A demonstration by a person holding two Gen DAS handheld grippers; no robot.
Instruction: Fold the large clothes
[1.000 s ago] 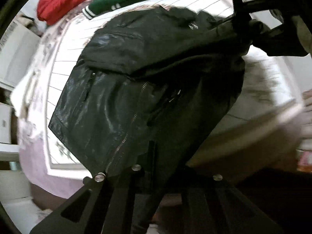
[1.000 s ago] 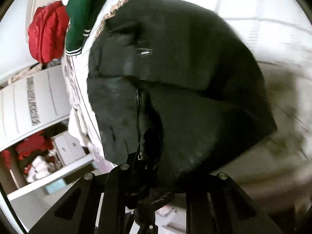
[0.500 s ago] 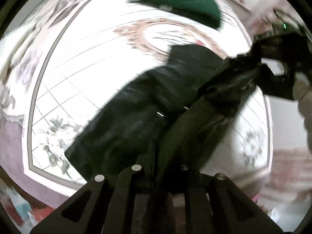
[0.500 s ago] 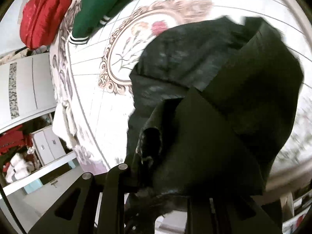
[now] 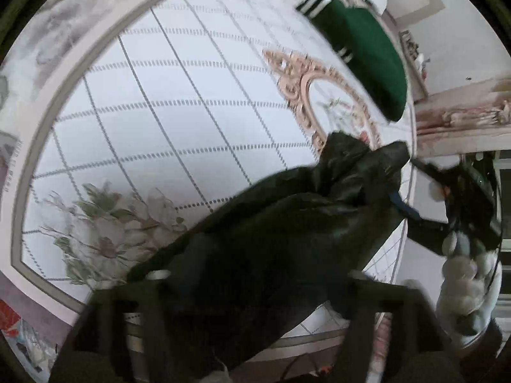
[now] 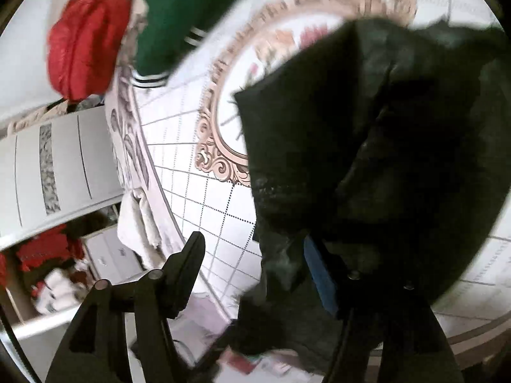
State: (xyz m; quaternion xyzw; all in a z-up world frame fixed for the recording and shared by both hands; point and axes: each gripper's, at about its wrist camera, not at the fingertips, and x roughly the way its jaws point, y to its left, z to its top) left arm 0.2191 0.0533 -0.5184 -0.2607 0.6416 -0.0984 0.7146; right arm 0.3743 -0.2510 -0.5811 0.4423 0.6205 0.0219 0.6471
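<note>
A black leather jacket [image 5: 287,223] lies bunched on the white patterned bedcover [image 5: 159,95]. In the left wrist view its near end is draped over and between the fingers of my left gripper [image 5: 255,281], whose jaws are wide apart and still opening. In the right wrist view the jacket [image 6: 383,127] hangs against the blue-padded right finger [image 6: 319,271] of my right gripper [image 6: 255,252]. That gripper's jaws are also opening, and its left finger is clear of the cloth. The right gripper [image 5: 408,185] also shows at the jacket's far end.
A folded green garment [image 5: 367,54] with white stripes lies at the far side of the bed, and a red garment [image 6: 86,41] sits beside it. A white wardrobe [image 6: 48,166] and open shelves [image 6: 48,255] stand past the bed's edge. A gloved hand [image 5: 463,265] holds the right gripper.
Both grippers, shut on the jacket before, have spread their jaws and released it. The jacket has been carried across the bed and dropped into a heap. The left view has rolled.
</note>
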